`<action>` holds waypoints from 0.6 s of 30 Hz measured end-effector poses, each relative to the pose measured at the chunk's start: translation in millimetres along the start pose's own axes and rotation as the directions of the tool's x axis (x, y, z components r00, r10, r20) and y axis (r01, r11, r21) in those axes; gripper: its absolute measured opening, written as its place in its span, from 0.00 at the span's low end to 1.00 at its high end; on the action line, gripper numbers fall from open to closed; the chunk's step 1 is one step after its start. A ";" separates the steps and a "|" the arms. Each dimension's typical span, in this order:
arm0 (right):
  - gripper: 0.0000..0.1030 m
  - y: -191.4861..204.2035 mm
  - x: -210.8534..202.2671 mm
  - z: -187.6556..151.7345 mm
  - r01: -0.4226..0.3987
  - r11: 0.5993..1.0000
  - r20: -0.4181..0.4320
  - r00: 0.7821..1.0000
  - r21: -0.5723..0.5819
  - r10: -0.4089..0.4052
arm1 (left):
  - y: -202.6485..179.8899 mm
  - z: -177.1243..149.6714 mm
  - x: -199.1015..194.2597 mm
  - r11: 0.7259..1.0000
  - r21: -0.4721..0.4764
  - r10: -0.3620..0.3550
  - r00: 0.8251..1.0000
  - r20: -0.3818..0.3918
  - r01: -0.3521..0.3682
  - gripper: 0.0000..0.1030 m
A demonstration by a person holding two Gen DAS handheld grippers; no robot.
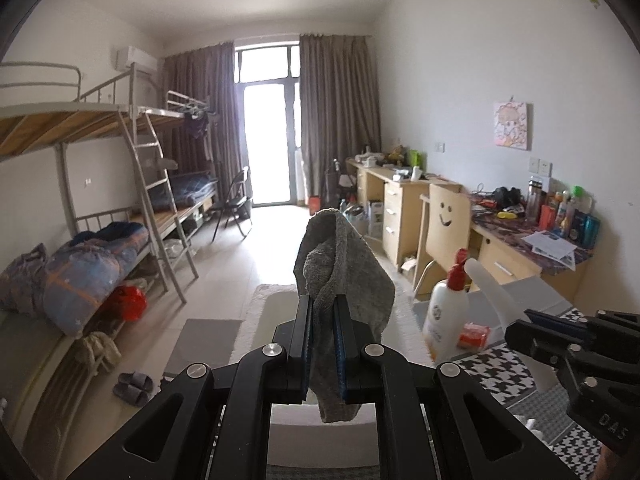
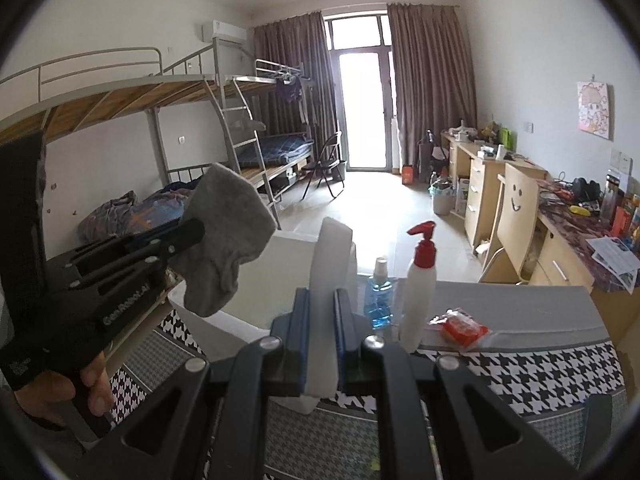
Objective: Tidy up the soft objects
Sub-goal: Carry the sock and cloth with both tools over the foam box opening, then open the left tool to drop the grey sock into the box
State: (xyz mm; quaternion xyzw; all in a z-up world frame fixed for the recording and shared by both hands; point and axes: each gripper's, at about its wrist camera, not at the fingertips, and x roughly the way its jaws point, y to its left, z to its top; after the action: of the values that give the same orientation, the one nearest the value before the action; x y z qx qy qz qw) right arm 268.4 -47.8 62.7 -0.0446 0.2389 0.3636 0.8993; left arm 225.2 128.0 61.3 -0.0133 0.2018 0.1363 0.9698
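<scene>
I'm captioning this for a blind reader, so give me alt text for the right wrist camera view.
The right gripper is shut on a white sock above a houndstooth-covered table, while the left gripper holds up a grey sock. A white pump bottle, a blue spray bottle and an orange packet stand behind.

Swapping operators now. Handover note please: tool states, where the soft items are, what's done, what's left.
Left tool: shut on the grey sock, held up in the air.
Right tool: shut on the white sock, also lifted.
White bin sits on the houndstooth cloth, just below both tools; its inside is hidden.
Pump bottle, blue bottle and red packet stand beside it, untouched.
Done: both socks picked up.
Left: probably pair them and set them in the bin.
</scene>
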 end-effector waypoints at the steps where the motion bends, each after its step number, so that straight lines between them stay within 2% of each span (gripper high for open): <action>1: 0.14 2.1 3.2 3.1 -0.002 1.000 -0.003 1.000 -0.004 0.002 | 0.9 0.3 2.1 1.000 -0.002 0.003 1.000 -0.005 -0.003 0.10; 7: 0.14 8.1 16.9 8.9 -0.011 1.000 -0.020 1.000 -0.022 0.010 | 5.5 3.0 16.3 1.000 -0.011 0.020 0.999 -0.034 -0.020 0.10; 18: 0.14 4.8 29.2 10.8 -0.006 1.000 -0.043 0.999 -0.019 0.005 | 10.1 0.3 41.0 1.000 -0.030 -0.011 0.995 -0.098 0.008 0.11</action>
State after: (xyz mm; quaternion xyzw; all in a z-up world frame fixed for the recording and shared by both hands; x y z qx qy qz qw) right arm 287.6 -23.0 59.2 -0.0606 0.2549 0.3673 0.8925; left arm 258.8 148.3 45.6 -0.0350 0.2472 0.1339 0.9590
